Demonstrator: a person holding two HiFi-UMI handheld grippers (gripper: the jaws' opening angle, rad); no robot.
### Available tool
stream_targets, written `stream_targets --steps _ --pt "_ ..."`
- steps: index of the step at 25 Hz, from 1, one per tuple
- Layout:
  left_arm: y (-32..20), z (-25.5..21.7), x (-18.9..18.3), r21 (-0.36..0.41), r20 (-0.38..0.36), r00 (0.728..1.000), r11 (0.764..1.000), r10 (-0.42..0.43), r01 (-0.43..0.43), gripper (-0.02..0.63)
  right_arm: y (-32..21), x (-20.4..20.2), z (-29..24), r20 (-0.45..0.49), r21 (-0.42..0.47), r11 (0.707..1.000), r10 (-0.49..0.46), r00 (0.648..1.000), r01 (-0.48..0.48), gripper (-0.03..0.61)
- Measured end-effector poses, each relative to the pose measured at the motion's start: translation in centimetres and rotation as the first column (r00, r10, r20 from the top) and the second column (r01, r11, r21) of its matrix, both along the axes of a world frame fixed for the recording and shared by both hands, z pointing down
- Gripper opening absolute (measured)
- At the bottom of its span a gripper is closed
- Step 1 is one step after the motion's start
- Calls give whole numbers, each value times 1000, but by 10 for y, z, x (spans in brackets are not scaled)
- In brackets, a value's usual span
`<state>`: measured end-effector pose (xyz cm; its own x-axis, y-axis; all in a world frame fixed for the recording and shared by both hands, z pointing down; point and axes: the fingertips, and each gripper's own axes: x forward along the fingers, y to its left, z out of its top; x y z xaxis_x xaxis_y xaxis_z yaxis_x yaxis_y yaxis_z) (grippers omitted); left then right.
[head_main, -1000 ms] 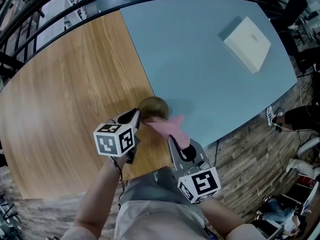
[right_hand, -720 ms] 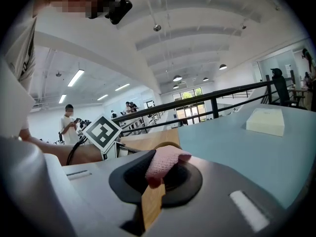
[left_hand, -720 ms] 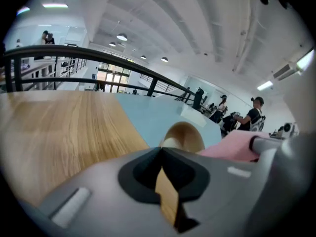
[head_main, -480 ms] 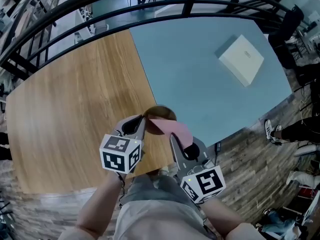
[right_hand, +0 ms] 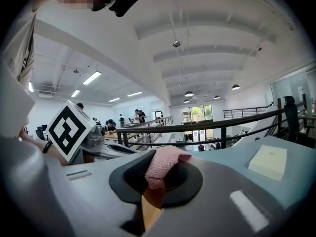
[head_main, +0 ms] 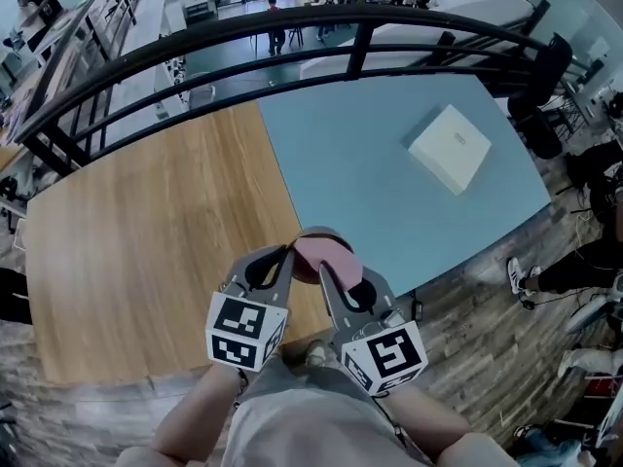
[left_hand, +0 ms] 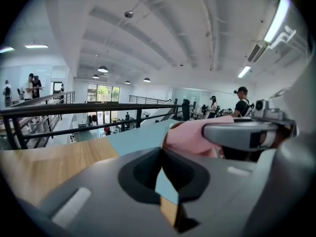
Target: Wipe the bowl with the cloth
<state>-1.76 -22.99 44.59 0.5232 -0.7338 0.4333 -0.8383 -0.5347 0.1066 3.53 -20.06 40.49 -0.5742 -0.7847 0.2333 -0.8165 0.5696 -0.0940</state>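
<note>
**Head view.** My left gripper (head_main: 285, 255) is pinched shut on the rim of the bowl (head_main: 319, 233). I judge the bowl is raised clear of the table (head_main: 146, 241) and tipped toward me. Holding it by the edge leaves the inside free for wiping. My right gripper (head_main: 324, 270) is clamped on the pink cloth (head_main: 329, 254), which is bunched into the bowl's mouth, so I take the wiping to be under way. The 2 sets of jaws sit just beside each other at the bowl. I count 2 grippers, 1 bowl, 1 cloth and 1 white box (head_main: 449, 149). The box lies well apart on the blue half of the table and has no part in the job.

**Left gripper view.** My jaws are together, with only a thin slit between them. At their tips is a sliver of brown rim, and the cloth (left_hand: 190, 137) is right behind it. 1 jaw of the right gripper (left_hand: 247, 135) crosses in from the right against the cloth, which fits a pressing stroke. The grip point itself is mostly hidden by my own jaws.

**Right gripper view.** My jaws are closed on 1 fold of cloth (right_hand: 163, 168), and a tuft pokes up above them. That hold is short enough, I think, to push the cloth firmly. The left gripper's 1 marker cube (right_hand: 74, 128) shows at the left, and the 1 box (right_hand: 269, 162) at the right. A few people stand far off, too small to count.
</note>
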Motion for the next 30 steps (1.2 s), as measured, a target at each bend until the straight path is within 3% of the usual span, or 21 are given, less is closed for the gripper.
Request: stream_targets --steps 10,17,21,26,30 --pt "54 -74 16 126 37 998 991 47 -51 5 37 -9 -51 -6 68 997 -29 1000 29 21" --pt "89 -96 21 221 135 988 970 69 -98 6 54 -17 -61 -120 142 990 4 993 13 21" --pt "96 -96 15 220 151 987 971 59 -92 6 53 -18 -62 -132 135 991 28 991 -10 20" --pt "101 -106 3 242 138 990 968 32 -65 6 51 -9 -63 -225 176 980 136 965 -97 21" --pt "103 -110 -6 240 114 993 970 11 -39 6 53 -5 -58 -249 172 979 152 957 -111 21"
